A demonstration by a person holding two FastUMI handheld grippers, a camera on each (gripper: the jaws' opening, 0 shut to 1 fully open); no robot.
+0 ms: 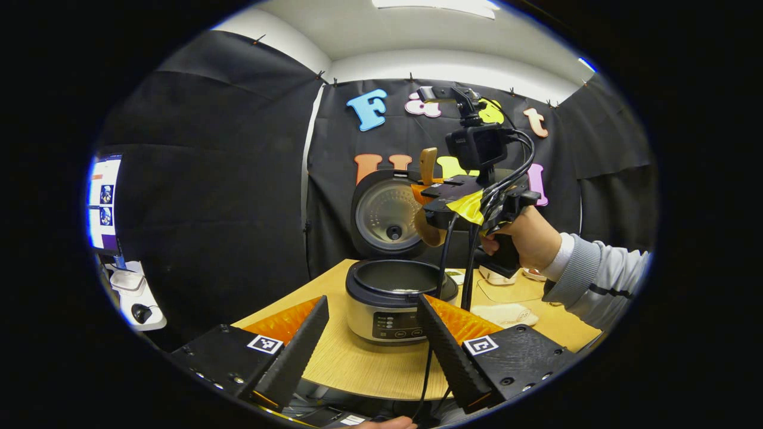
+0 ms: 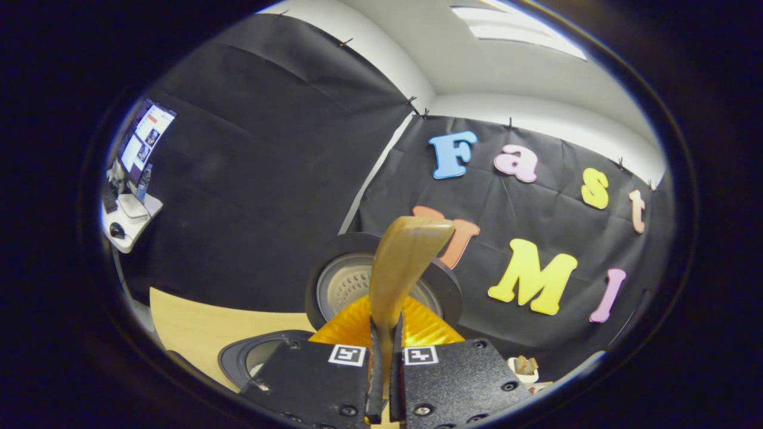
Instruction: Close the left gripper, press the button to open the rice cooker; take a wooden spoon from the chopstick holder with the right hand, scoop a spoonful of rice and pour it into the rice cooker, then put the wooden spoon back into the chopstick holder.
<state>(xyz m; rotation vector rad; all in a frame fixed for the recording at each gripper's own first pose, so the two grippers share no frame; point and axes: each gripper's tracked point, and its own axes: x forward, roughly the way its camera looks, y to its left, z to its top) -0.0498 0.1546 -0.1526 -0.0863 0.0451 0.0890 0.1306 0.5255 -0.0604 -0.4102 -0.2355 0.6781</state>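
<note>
A: Two tools logged. Left tool [image 1: 372, 333] hung released, jaws spread wide, low over the near edge of the table [image 1: 357, 363].

B: Rice cooker position?

A: Rice cooker [image 1: 390, 298] sat on the table just beyond those jaws, lid [image 1: 387, 214] swung up and back, inner pot exposed. Some white grains at the bottom, amount unclear.

B: Right side?

A: Right tool [image 1: 444, 205], held in a hand [image 1: 527, 238], hovered above the cooker's right rim. Right gripper view: right tool [image 2: 384, 363] clenched on the wooden spoon [image 2: 402, 268], both fingers pressing the handle, the free end rising upright before the lid [image 2: 357, 280].

B: Spoon bowl?

A: Hung below the tool, near the lid; contents not discernible.
</note>
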